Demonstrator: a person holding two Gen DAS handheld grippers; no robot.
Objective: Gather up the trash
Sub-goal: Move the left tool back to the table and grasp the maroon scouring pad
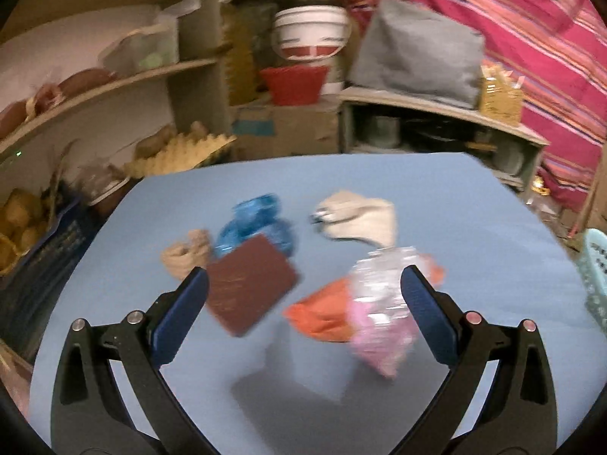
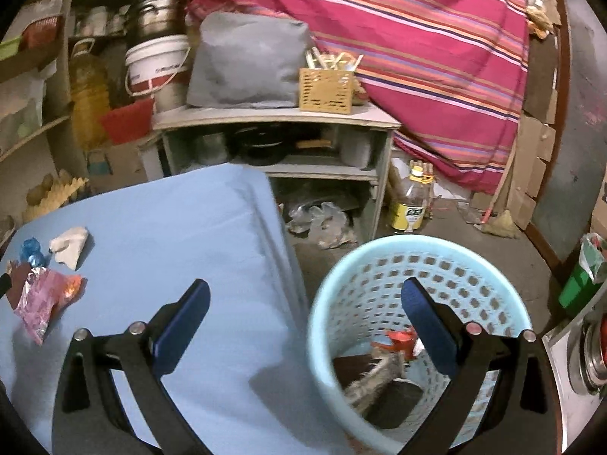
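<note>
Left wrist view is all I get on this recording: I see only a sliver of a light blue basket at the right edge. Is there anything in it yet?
Observer: Yes. In the right wrist view the light blue basket already holds trash: a red wrapper and some dark pieces at the bottom.
Operator: Where does it stand?
Observer: On the floor, right beside the edge of the blue table.
Operator: And the right gripper?
Observer: The right gripper is open and empty, one finger over the table, the other over the basket.
</note>
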